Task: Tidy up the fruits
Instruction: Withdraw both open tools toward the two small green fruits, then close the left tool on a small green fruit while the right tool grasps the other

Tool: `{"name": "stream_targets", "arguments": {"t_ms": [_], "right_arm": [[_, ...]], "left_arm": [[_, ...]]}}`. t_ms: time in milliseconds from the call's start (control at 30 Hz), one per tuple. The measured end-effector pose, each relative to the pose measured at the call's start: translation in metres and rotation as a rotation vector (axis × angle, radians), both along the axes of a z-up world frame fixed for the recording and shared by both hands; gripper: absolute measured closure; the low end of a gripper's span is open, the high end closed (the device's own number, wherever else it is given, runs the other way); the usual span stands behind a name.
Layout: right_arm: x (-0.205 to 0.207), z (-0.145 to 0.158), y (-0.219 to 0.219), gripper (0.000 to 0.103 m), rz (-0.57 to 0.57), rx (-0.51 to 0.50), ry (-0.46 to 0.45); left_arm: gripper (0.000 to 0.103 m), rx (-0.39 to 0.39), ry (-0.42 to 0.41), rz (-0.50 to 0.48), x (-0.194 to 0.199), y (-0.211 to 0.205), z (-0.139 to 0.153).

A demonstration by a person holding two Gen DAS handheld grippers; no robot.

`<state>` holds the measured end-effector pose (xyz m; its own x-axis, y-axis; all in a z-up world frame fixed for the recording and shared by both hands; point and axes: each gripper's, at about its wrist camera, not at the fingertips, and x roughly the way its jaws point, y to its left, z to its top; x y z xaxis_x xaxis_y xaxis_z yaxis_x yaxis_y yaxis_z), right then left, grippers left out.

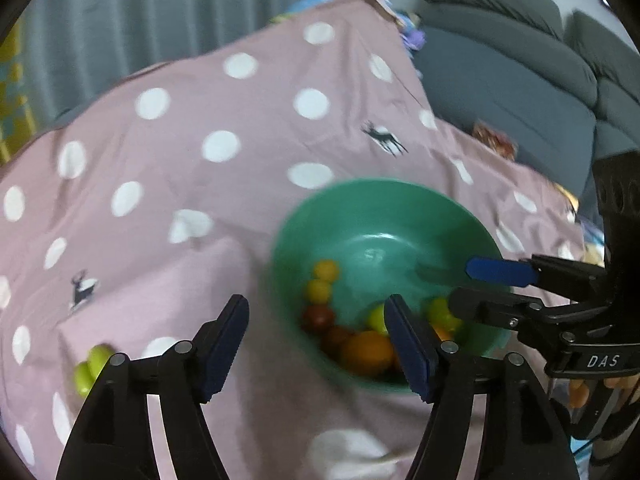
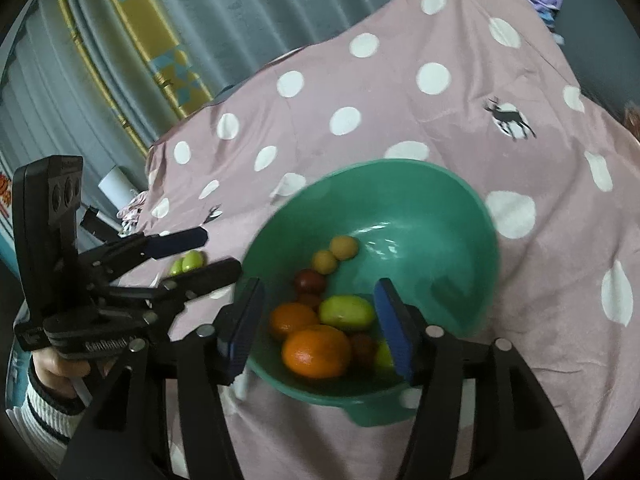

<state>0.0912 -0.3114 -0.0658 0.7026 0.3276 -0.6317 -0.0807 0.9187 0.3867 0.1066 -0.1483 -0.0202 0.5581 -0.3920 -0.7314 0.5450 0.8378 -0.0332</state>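
A green bowl (image 1: 380, 208) (image 2: 448, 208) stands on the pink dotted cloth. It holds oranges (image 2: 316, 354), a green fruit (image 2: 346, 312), dark red fruits (image 2: 309, 282) and small yellow fruits (image 2: 344, 247). Two small green fruits (image 1: 91, 368) (image 2: 186, 263) lie on the cloth left of the bowl. My left gripper (image 1: 318, 344) (image 2: 200, 254) is open and empty at the bowl's left rim. My right gripper (image 2: 318, 328) (image 1: 476, 284) is open and empty above the fruits in the bowl.
The pink cloth with white dots (image 1: 200, 184) covers the table. A grey sofa (image 1: 520, 80) stands at the right. Curtains (image 2: 200, 20) hang behind. A white cylinder (image 2: 116, 188) lies past the cloth's left edge.
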Motion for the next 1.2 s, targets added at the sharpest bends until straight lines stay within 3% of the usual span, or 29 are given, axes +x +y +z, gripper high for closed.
{"name": "stream_targets", "arguments": {"t_ms": [200, 400, 500, 600, 767, 833, 1067, 1200], "right_arm": [[0.014, 0.008, 0.053, 0.044, 0.144, -0.010, -0.008], [0.054, 0.000, 0.130, 0.044, 0.325, -0.020, 0.049], [0.086, -0.012, 0.170, 0.045, 0.400, -0.002, 0.108], [0.123, -0.030, 0.200, 0.044, 0.413, 0.011, 0.180], [0.172, -0.065, 0.227, 0.046, 0.405, 0.049, 0.303], [0.182, -0.074, 0.235, 0.046, 0.405, 0.049, 0.333], [0.195, -0.089, 0.256, 0.050, 0.430, 0.052, 0.391], [0.201, -0.087, 0.270, 0.055, 0.454, -0.017, 0.382]], "left_arm": [[0.033, 0.009, -0.023, 0.176, 0.006, 0.087, 0.002], [0.033, 0.087, 0.017, 0.323, 0.016, 0.170, -0.023], [0.033, 0.137, 0.035, 0.316, 0.027, 0.187, -0.037], [0.033, 0.166, 0.096, 0.312, 0.040, 0.200, -0.056], [0.038, 0.250, 0.096, 0.252, 0.049, 0.198, -0.070], [0.045, 0.273, 0.099, 0.223, 0.055, 0.194, -0.073], [0.045, 0.334, 0.108, 0.164, 0.071, 0.188, -0.084], [0.045, 0.351, 0.106, 0.145, 0.074, 0.186, -0.086]]}}
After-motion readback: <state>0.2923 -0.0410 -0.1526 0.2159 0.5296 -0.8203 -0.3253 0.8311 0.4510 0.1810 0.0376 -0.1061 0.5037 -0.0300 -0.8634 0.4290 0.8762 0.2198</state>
